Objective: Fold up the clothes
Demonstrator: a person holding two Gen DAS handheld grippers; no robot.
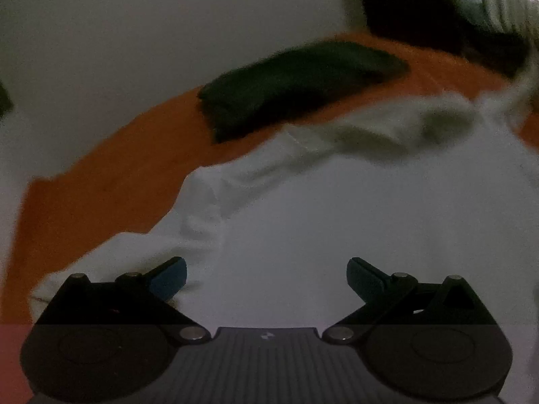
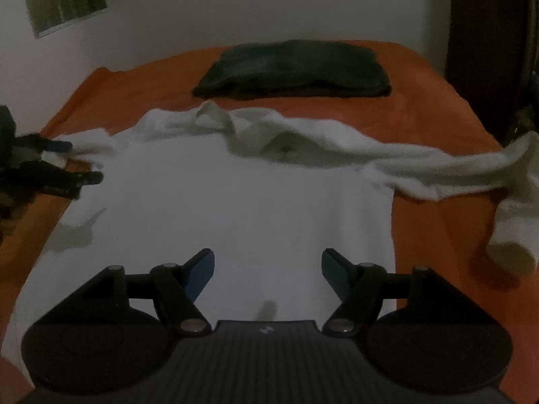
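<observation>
Dark pillow (image 2: pixel 293 70) beyond white garment (image 2: pixel 235 208)

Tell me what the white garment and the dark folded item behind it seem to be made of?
White garment: looks like soft knit cotton, matte; the body lies smooth while the sleeves bunch in limp folds. Dark folded item: seemingly thicker, fuzzier fabric, perhaps fleece or wool; it looks plump with blurry soft edges. Dim light leaves both uncertain.

I count one white garment (image 2: pixel 235 208) spread out with its two long sleeves (image 2: pixel 438 165), one dark folded bundle (image 2: pixel 293 70) behind it, and one orange bed cover (image 2: pixel 438 118) beneath both; I see two grippers, my right (image 2: pixel 267 269) and my left (image 1: pixel 266 277), each with two blue-padded fingers (image 2: pixel 202 269)
</observation>
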